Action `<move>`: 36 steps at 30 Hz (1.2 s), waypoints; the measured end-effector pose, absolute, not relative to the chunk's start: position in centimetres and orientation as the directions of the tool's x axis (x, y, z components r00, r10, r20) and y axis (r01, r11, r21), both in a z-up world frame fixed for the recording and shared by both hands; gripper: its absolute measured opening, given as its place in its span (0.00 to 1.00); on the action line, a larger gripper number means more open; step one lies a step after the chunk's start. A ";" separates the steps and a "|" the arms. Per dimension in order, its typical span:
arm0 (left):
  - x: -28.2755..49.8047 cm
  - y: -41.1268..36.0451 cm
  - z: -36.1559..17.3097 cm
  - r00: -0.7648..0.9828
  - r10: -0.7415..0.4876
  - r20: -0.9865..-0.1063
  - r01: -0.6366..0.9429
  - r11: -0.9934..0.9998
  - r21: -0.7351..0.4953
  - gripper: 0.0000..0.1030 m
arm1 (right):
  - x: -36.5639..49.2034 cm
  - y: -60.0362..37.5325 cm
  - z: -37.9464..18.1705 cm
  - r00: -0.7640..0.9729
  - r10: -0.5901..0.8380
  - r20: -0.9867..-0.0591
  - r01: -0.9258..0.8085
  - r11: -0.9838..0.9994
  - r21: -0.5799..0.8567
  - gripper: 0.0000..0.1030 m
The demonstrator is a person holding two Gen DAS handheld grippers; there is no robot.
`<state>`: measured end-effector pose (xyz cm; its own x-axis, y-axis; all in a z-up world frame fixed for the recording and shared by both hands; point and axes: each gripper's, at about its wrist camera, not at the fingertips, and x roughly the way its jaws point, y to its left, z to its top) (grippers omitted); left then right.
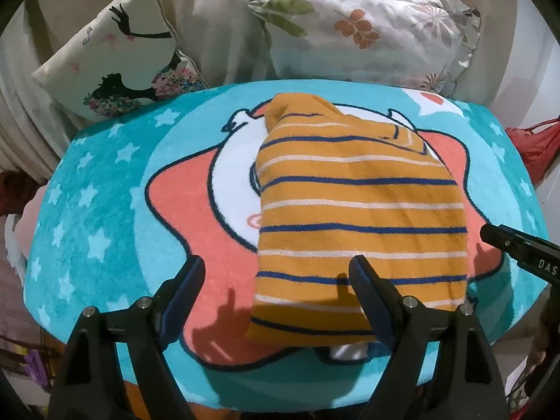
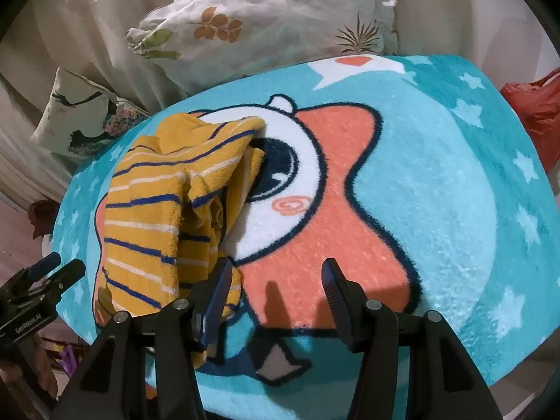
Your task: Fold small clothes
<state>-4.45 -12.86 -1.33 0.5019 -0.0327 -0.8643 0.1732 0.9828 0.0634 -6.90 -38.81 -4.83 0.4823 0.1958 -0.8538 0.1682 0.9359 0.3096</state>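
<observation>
Surface: teal star-print blanket point(image 1: 105, 210) with cartoon figure. Behind it two pillows point(image 1: 367, 35) against beige drapery. Striped yellow shirt point(image 1: 357, 217) lies folded at blanket centre, long axis running away from the cameras, narrow end toward the pillows. Left gripper point(image 1: 276, 283) fingers spread, empty, above shirt's near edge. Right gripper point(image 2: 276, 280) fingers spread, empty, beside shirt.

Left gripper point(image 1: 276, 273) matte black, tapered fingers point(image 1: 190, 280) faced with ribbed dark-blue pads, round silver screws at the knuckles, right gripper point(image 2: 278, 276) same black build, blue ridged pads point(image 2: 332, 280), white "GenRobot.AI" lettering on the left one's body
</observation>
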 end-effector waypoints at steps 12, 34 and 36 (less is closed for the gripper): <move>-1.0 -7.1 -2.9 0.453 -0.141 -0.880 0.072 0.990 -0.122 0.81 | -5.1 -38.3 -5.2 0.535 0.322 -0.781 0.186 0.857 0.480 0.64; 9.0 -11.1 -9.5 0.111 -0.657 -0.745 0.278 0.741 -0.612 0.68 | 5.1 -33.2 -10.6 0.491 0.565 -0.663 0.237 0.646 0.725 0.49; 9.1 -10.0 -8.0 0.115 -0.683 -0.722 0.271 0.720 -0.638 0.60 | 5.5 -32.3 -8.8 0.502 0.568 -0.652 0.191 0.663 0.724 0.45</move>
